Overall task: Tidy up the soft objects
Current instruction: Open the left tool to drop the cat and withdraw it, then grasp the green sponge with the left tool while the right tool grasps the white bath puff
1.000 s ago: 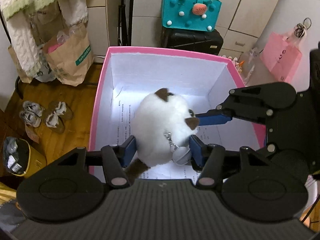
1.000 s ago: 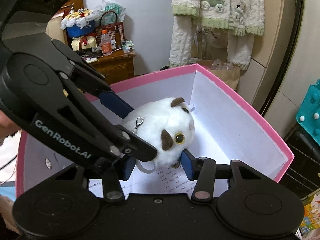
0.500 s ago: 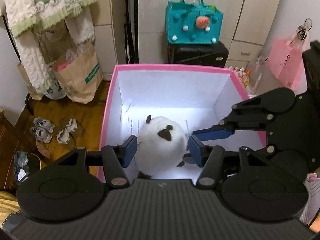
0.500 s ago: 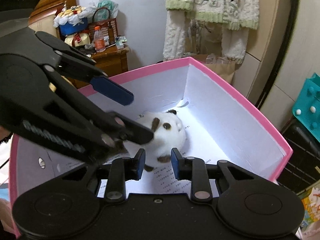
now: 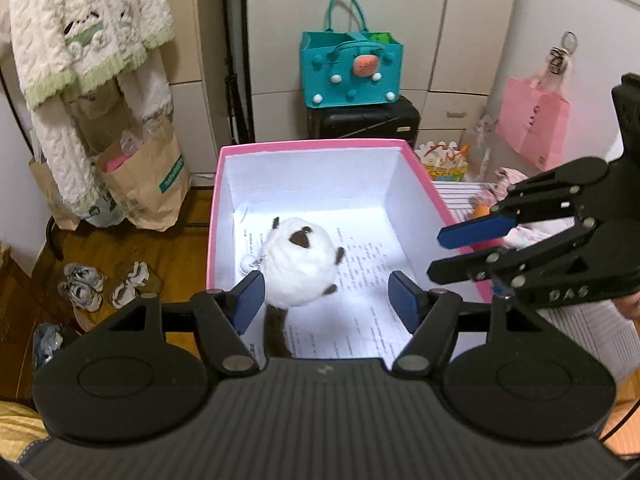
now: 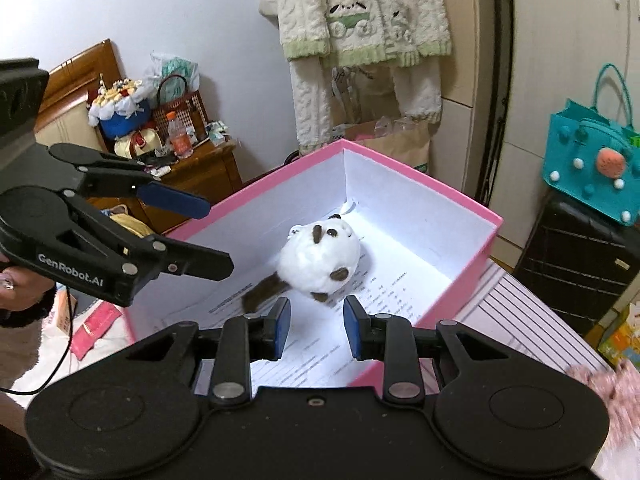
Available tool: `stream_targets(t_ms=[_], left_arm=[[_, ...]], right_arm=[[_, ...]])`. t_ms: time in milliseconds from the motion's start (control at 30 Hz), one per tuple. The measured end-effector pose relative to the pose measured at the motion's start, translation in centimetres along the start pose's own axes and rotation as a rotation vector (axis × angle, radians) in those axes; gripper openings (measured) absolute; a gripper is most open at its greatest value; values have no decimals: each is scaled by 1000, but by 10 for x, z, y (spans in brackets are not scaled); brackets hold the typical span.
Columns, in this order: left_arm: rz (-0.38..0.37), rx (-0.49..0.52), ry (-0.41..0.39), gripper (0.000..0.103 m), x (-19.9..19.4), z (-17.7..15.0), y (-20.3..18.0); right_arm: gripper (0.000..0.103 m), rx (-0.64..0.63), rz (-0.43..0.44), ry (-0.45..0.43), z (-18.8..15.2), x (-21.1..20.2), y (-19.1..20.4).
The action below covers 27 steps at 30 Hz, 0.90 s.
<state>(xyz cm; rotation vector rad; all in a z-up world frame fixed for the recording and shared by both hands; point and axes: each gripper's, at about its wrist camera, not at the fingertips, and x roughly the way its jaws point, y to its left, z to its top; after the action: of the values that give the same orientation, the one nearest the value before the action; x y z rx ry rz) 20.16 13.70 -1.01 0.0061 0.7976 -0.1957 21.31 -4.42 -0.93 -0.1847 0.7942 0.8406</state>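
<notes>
A white plush toy [image 5: 300,266] with brown ears and tail lies on printed paper inside the pink box [image 5: 312,147]. It also shows in the right wrist view [image 6: 320,258], inside the same box [image 6: 420,184]. My left gripper [image 5: 326,300] is open and empty above the box's near edge, the plush below and between its fingers. My right gripper [image 6: 314,322] is open and empty over the near edge. Each gripper shows in the other's view, the right [image 5: 472,252] and the left [image 6: 192,232].
A teal felt bag [image 5: 350,68] sits on a black suitcase [image 5: 362,120] behind the box. Paper bags [image 5: 140,184] and a hanging knit garment [image 5: 80,40] are at the left. A pink bag [image 5: 534,128] hangs at the right. A wooden cabinet [image 6: 192,184] stands beyond.
Both grippers let go of the plush; it dropped onto the paper in the box. Both grippers pulled back and up, and the left jaws opened wider.
</notes>
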Motion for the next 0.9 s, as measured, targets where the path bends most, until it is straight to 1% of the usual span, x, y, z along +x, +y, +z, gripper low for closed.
stream_targets(t_ms=[433, 600, 900], left_arm=[[-81, 90, -39, 75, -65, -11, -37], [-123, 132, -41, 77, -86, -16, -58], [-179, 220, -8, 78, -95, -25, -110]], right_arm=[[36, 51, -37, -33, -30, -83, 25], [38, 51, -75, -40, -50, -114, 32], [41, 54, -135, -49, -98, -158, 33]])
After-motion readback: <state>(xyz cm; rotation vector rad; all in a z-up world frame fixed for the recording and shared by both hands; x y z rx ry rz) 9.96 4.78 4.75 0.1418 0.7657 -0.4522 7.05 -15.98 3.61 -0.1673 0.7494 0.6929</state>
